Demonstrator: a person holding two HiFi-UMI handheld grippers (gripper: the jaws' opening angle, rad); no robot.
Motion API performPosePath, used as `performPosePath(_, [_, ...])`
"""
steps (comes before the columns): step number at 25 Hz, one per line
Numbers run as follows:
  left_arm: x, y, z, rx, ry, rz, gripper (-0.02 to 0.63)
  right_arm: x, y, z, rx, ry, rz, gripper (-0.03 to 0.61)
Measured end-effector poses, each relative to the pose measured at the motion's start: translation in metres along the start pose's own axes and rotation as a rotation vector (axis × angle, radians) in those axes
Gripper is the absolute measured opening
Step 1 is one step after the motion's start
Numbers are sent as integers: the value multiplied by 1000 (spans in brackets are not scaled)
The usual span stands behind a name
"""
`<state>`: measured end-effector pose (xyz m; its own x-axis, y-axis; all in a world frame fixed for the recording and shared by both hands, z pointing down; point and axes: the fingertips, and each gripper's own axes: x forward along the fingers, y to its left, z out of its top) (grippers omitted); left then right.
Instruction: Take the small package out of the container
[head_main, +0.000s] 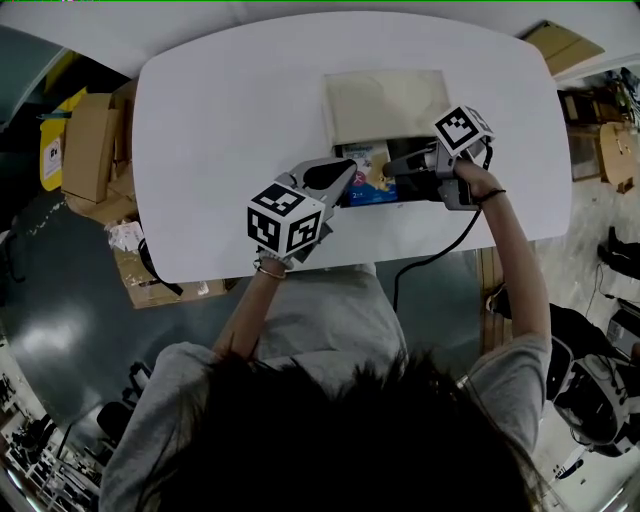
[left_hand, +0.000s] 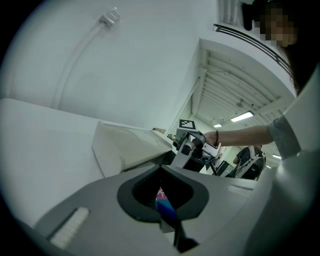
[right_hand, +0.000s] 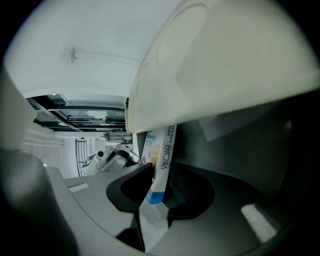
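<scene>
My right claw (right_hand: 155, 202) is closed on the small package (right_hand: 160, 155), pinching its crimped seal just below the blue band. The package stands on its thin edge. Its long axis runs away from me along the jaws toward 12 o'clock, leaning a little to 1, with the printed face turned to 9. Its far end is tucked under the raised cream flap (right_hand: 225, 65) of the container (head_main: 385, 105), whose grey inner wall stands close at 3. Open room lies only at 9.

My left claw (left_hand: 165, 210) is closed too, clamped on a thin blue-and-pink printed edge (left_hand: 164, 202). I cannot tell whether that sliver belongs to the same package.

In the head view the package lies at the container's near mouth, between my two claws, with its long axis running 9 to 3 across the white table (head_main: 220, 130). The container sits toward 12, clear of every table edge, with bare tabletop at 9 and 12. The right claw's black cable (head_main: 440, 250) drops over the near edge at 5. Cardboard boxes (head_main: 90, 150) stand off the table at 9.
</scene>
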<state>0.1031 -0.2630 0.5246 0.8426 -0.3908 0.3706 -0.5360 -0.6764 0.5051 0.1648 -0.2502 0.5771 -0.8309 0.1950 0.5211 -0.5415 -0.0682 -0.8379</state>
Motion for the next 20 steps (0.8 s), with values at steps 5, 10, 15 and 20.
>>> performPosePath(5, [-2,-1,1,3,-3,11,-8,-4,5,-1,15,-3,12,117])
performPosePath(10, [-5,-3,3,-6,-17,36,-7,-6,9,-5,8,-5,26,114])
performPosePath(15, [-7,-5,6,-14,-37,54,-8,-6,9,-6,2,-13,36,110])
performPosePath(20, [-13,-3,5,-15,-48,69,-8,-7,8,-6,-4,-44,41,109])
